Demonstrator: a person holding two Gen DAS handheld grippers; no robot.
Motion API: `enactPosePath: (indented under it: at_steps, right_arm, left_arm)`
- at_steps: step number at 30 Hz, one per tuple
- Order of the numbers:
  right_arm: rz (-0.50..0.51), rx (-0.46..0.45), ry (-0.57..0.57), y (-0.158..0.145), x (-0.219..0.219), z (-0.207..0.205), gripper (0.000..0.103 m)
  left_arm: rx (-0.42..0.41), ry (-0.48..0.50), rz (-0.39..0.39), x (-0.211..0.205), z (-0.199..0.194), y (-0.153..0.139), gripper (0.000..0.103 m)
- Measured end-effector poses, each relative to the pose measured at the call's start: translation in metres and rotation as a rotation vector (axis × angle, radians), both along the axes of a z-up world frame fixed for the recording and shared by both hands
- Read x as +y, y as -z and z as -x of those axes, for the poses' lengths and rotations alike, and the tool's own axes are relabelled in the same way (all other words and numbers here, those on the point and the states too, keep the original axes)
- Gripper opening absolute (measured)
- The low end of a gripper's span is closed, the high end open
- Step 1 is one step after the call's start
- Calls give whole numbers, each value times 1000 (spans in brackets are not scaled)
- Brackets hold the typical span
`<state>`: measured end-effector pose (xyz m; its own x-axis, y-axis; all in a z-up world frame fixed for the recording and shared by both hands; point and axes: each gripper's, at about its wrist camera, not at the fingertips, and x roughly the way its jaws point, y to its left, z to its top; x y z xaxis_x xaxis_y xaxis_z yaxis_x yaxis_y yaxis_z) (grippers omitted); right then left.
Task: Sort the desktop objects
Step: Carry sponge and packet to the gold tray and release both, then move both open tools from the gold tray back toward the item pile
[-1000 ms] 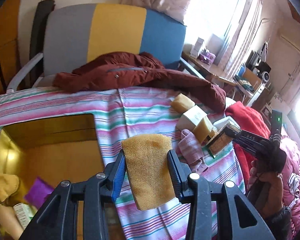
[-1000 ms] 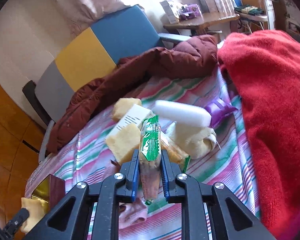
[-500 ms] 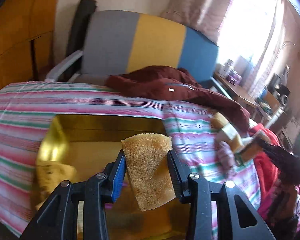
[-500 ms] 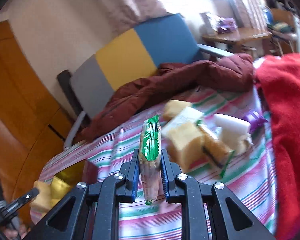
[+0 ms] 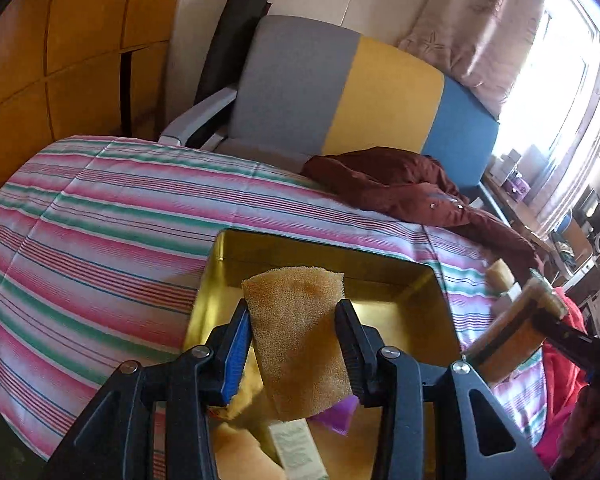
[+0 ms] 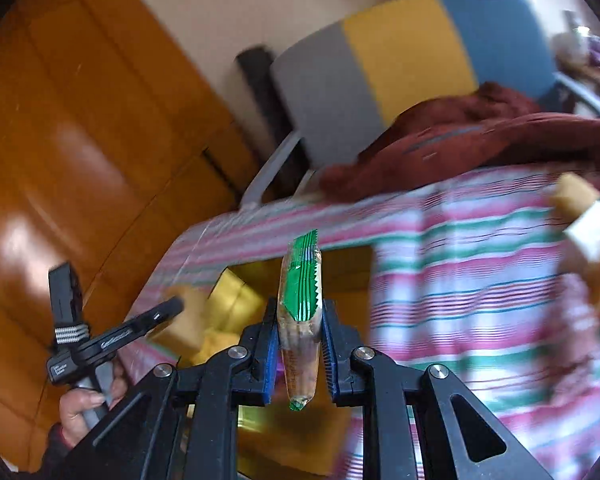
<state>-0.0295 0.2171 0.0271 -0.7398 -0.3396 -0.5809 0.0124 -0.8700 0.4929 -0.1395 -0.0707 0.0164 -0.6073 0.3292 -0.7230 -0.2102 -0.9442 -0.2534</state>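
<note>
My left gripper [image 5: 292, 332] is shut on an orange sponge [image 5: 298, 332] and holds it over the open gold box [image 5: 216, 276] on the striped cloth. The box holds a purple item [image 5: 337, 416], a small white carton [image 5: 298, 446] and yellow soft things [image 5: 242, 394]. My right gripper [image 6: 300, 332] is shut on a green-topped snack packet [image 6: 301, 312], held upright above the same gold box [image 6: 236, 292]. The right gripper also shows at the right of the left wrist view [image 5: 555, 332]. The left gripper shows at the left of the right wrist view [image 6: 156, 320].
A striped cloth [image 5: 100, 232] covers the table. A maroon jacket [image 5: 399, 188] lies at its far edge before a grey, yellow and blue chair [image 5: 359, 92]. Sponges and a white box [image 6: 591, 228] lie to the right. A wooden wall [image 6: 80, 120] stands to the left.
Both grippers have swung left from the pile of objects to above the gold box, each keeping its item. The right wrist view is blurred by the motion.
</note>
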Motion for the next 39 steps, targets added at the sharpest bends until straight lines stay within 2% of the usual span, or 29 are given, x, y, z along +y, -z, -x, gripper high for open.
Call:
enactPosePath:
  at_steps: [2, 5, 6, 7, 9, 17, 19, 28, 33, 39]
  right_arm:
    - [20, -29, -46, 8, -24, 22, 19]
    - [55, -44, -90, 13, -49, 44, 25]
    - [68, -47, -97, 15, -55, 50, 33]
    - [88, -51, -111, 16, -61, 57, 47]
    - [84, -49, -111, 16, -70, 64, 63]
    - [32, -80, -111, 24, -80, 59, 67]
    - [6, -85, -105, 27, -80, 55, 72]
    - [-156, -76, -119, 32, -95, 32, 90]
    - [-209, -73, -108, 34, -100, 19, 93]
    - [-260, -61, -90, 34, -104, 7, 94]
  left_arm:
    - [4, -4, 10, -2, 4, 1, 44]
    - [-5, -8, 11, -3, 11, 6, 46]
    - [-7, -10, 9, -4, 13, 7, 48]
    - [-13, -8, 2, -5, 14, 9, 50]
    - [-30, -7, -20, -9, 17, 12, 51]
    - [-72, -43, -48, -22, 16, 25, 54]
    - [-63, -60, -38, -23, 10, 26, 54]
    - [36, -118, 51, -22, -31, 8, 54]
    - [82, -145, 137, -18, -52, 1, 54]
    - [92, -165, 170, -15, -67, 2, 53]
